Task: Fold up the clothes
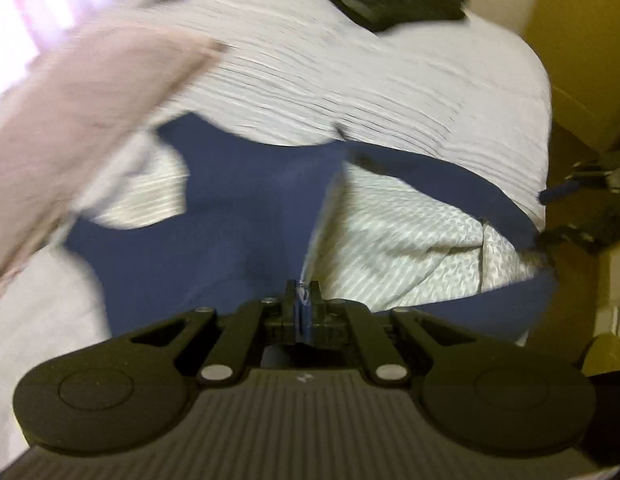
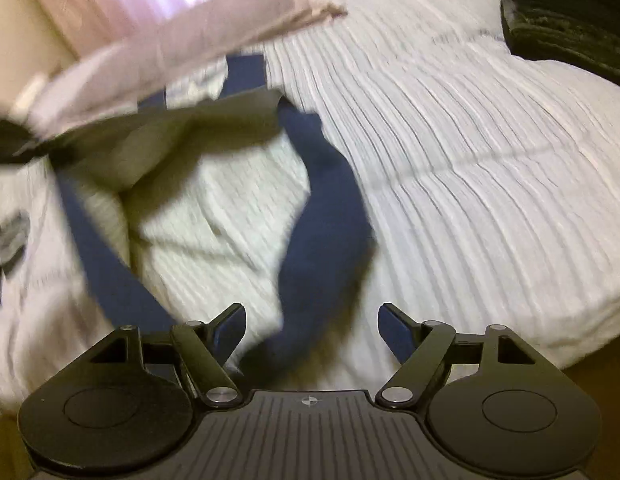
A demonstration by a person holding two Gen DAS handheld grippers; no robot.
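Fabric of the navy-trimmed garment (image 1: 238,216) sits clenched in the left gripper (image 1: 302,300); right gripper (image 2: 311,328), splayed, should catch the near navy band (image 2: 321,236).

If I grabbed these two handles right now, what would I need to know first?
Left gripper: shut on the navy-and-white garment, pinching its navy edge.
Right gripper: open, holding nothing, with a navy strip of the same garment just ahead of it.
The garment lies rumpled on the ribbed white bedspread, beside a pink cloth; a dark pile of clothes sits at the far corner.
Done: no neat fold visible yet. Left: probably grab with the right, spread it flat, then fold. The pictures are blurred.
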